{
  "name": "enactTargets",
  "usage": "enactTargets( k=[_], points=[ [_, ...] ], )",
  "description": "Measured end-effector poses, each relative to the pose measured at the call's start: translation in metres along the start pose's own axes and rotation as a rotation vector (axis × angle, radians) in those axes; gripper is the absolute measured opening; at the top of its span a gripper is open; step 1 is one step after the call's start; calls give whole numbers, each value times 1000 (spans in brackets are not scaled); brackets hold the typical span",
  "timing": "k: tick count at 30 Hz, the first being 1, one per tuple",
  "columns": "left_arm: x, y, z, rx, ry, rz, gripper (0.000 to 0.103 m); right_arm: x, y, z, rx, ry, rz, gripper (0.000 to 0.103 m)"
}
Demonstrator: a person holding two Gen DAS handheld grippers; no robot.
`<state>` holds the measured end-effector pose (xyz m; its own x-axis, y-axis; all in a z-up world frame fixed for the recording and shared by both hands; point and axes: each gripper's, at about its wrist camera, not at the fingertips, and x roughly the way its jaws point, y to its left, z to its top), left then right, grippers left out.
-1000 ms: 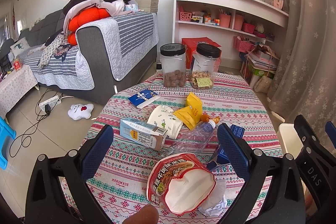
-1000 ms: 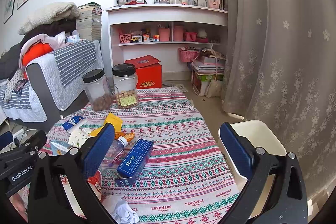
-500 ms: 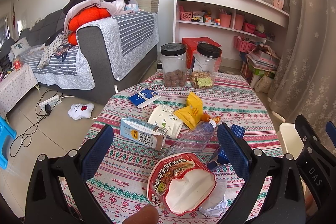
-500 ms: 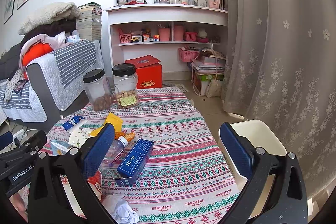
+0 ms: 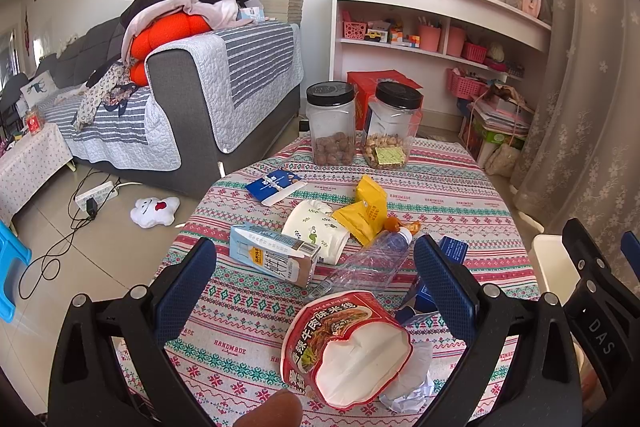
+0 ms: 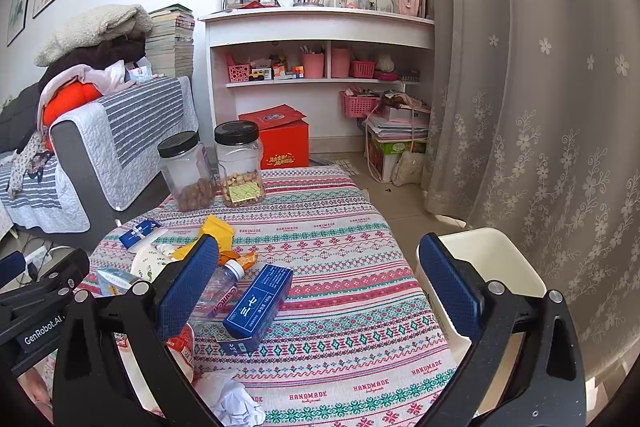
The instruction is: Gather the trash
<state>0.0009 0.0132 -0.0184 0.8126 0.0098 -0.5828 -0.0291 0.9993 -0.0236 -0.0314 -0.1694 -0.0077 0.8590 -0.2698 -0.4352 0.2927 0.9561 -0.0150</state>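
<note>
Trash lies on a round table with a patterned cloth: a red noodle bowl, a milk carton, a clear plastic bottle, yellow wrappers, a paper cup, a blue packet and crumpled paper. A blue box lies beside the bottle. My left gripper is open above the bowl and the bottle. My right gripper is open over the table's right side, with nothing between its fingers. A white bin stands off the table's right edge.
Two black-lidded jars with snacks stand at the table's far side. A grey sofa piled with clothes is at the left, white shelves behind, a curtain at the right. Cables and a plush toy lie on the floor.
</note>
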Motion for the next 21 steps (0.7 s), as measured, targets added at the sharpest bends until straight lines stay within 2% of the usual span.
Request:
enactTargets(
  k=[11,15,18,21],
  points=[
    [2,10,-6,-12,16,5,96,2,16,-10,8,32,8,96],
    [7,34,8,-90,53,-23,96,13,-2,0,64,126,59,96],
    [10,64,34,-190,63,-38,96,18,-11,16,135,186,103,96],
    [16,91,65,-287,77,-85,96,31,-17,37,184,257,160,96]
  ],
)
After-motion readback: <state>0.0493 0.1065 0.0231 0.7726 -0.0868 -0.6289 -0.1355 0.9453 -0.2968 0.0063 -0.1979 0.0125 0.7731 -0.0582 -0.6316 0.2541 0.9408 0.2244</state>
